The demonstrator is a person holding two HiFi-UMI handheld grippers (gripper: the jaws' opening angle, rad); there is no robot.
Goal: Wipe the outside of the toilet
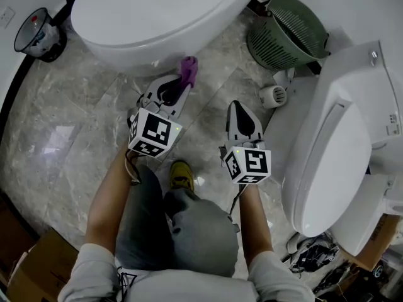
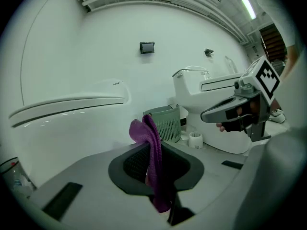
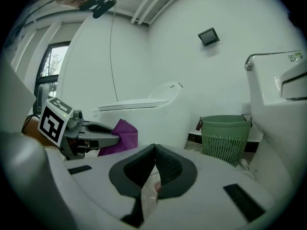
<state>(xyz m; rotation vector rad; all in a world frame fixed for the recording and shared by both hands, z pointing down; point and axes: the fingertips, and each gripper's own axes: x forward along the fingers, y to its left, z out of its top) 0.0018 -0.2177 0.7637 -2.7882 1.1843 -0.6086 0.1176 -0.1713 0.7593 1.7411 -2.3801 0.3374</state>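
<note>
The wiping has not begun; I judge this as the approach, with the cloth ready but not on any surface. The left gripper [image 1: 179,88] is clenched on a purple cloth [image 1: 188,70]. In the left gripper view the cloth [image 2: 145,133] passes between the two jaws and its free end stands above them. The cloth hangs over the marble floor [image 1: 69,112], near the base of the low oval toilet [image 1: 145,17], but apart from it. The right gripper [image 1: 238,109] has its jaws pressed together with nothing between them. It is held beside the left one, above the floor.

A second toilet, one with a cistern [image 1: 327,162], stands at the person's right with the lid down. A green basket [image 1: 286,33] stands between the two toilets. From these views I cannot tell which toilet is meant. The cloth is nearer to the oval one and points at it.

The next move, in my opinion, calls for bringing the left gripper forward until the free end of the cloth lies flat against the outer shell. The grip must stay firm, because only a small part of the cloth is pinched. The right gripper has no work and should stay out of the way.
</note>
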